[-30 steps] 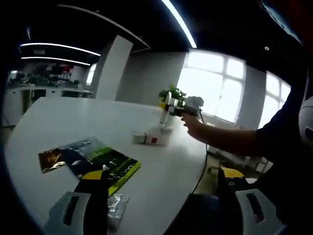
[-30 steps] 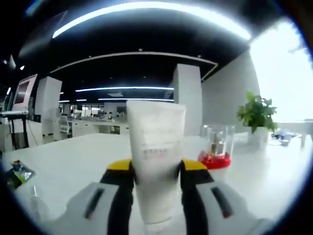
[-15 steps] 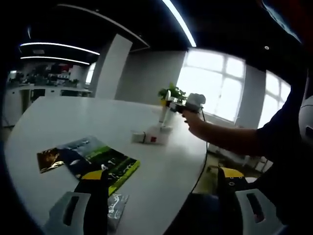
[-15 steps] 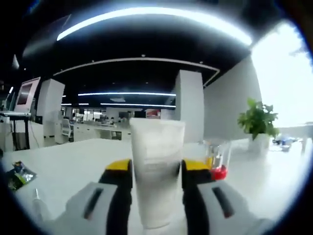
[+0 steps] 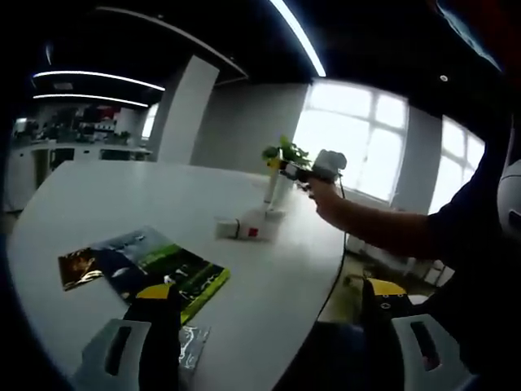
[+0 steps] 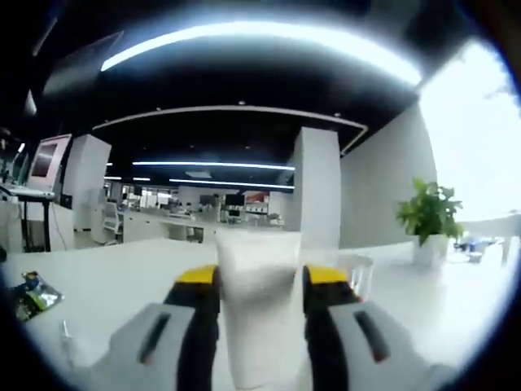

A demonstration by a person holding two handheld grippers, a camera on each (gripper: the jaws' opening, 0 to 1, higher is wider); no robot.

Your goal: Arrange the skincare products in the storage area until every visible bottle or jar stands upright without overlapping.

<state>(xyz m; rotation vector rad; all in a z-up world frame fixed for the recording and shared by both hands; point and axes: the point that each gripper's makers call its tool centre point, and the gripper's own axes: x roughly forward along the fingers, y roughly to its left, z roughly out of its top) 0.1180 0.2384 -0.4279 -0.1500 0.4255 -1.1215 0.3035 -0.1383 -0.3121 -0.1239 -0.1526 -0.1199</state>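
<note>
1. The right gripper [image 6: 260, 326] keeps its 2 jaws clenched on the white tube [image 6: 259, 314], held upright between the yellow pads.
2. Over the last second the tube has dropped lower in the right gripper view while staying vertical, so it is probably being lowered to stand on the desk [image 6: 114, 285].
3. The clear jar with a red base [image 6: 356, 275] is now half hidden behind the tube; overlap is a risk.
4. The left gripper [image 5: 269, 346] hangs released, jaws apart, near the magazines [image 5: 155, 269].
</note>
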